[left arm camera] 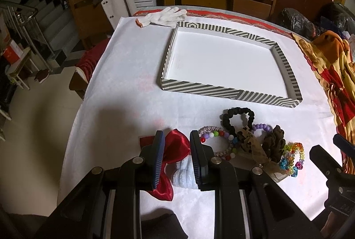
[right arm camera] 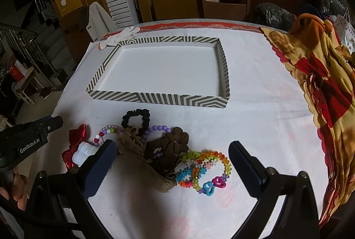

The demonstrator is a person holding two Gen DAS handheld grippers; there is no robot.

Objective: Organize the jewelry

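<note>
Basically first pick: left gripper point(left arm camera: 177, 151) half-open astride red bow point(left arm camera: 176, 144), not pinching; right gripper point(right arm camera: 173, 169) wide open over bracelets point(right arm camera: 203, 169). Near striped tray point(left arm camera: 199, 89), empty. Next: pinch, lift across.

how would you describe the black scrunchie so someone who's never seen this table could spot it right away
Start at the striped tray on the white tablecloth; the pile of hair ties and bead bracelets lies on the cloth just in front of its near wall. The black scrunchie is the pile's piece closest to the tray, the only plain black ruffled ring there.
</note>
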